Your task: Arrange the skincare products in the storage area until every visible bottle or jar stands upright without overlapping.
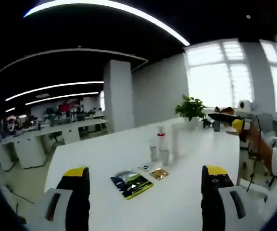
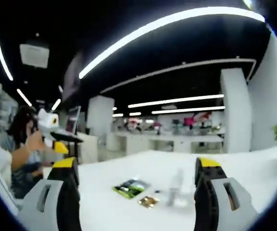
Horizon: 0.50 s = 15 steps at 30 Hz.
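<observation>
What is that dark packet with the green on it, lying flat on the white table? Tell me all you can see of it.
The dark packet is a flat, roughly rectangular sachet that looks like glossy foil or plastic, dark with a green and yellow patch and some pale print too blurred to read. It lies flat on the white table, turned at an angle to the edge. A smaller gold sachet lies just beside it, and the upright bottles stand farther back. Nothing holds it. It also shows in the right gripper view.

The bottles mid-tabletop are blurred in the right gripper view; labels cannot be read. Print on the sachets near the tabletop's front edge is too small.
</observation>
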Available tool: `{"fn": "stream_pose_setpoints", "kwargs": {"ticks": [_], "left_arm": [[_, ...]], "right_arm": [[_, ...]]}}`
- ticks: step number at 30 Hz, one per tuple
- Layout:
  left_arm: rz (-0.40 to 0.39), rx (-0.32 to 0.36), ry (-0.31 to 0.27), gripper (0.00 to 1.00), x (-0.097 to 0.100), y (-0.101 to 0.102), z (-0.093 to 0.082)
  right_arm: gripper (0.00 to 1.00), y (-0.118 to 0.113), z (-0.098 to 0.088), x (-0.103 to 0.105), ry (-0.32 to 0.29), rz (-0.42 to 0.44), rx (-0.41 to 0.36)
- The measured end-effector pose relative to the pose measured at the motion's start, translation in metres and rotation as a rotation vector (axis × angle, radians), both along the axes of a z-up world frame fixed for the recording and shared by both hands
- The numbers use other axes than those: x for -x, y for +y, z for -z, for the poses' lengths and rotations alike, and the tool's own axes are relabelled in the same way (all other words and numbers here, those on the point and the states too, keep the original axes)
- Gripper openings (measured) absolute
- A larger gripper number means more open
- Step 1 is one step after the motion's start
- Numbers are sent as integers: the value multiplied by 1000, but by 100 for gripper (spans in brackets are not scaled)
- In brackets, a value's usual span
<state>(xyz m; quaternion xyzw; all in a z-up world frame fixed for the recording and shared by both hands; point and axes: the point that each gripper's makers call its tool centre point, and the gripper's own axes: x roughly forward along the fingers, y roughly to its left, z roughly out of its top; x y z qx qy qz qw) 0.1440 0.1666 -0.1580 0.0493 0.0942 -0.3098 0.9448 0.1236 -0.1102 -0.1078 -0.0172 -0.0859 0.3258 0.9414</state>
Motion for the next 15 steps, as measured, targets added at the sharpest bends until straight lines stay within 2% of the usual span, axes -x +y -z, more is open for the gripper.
{"fn": "stream_pose_setpoints", "kwargs": {"ticks": [2,6,7,11,12,13,15], "left_arm": [[16,-58,-3,100,6,-1,2],[-4,-50,-25,100,12,-1,-3],[-11,-36,-42,100,17,-1,-7],[-10,-19,-50,100,24,0,-11],[-14,20,-68,100,37,5,-19],[-62,90,-111,100,56,20,-25],[-65,92,-110,99,58,22,-24]], "right_arm": [[100,-15,-7,3,-5,60,-20],[100,-25,-9,9,-7,82,-12],[100,-33,-7,12,8,106,8],[100,-42,0,16,28,130,60],[100,-58,12,25,51,184,159],[100,-75,21,45,20,251,258],[100,-76,22,47,19,254,260]]}}
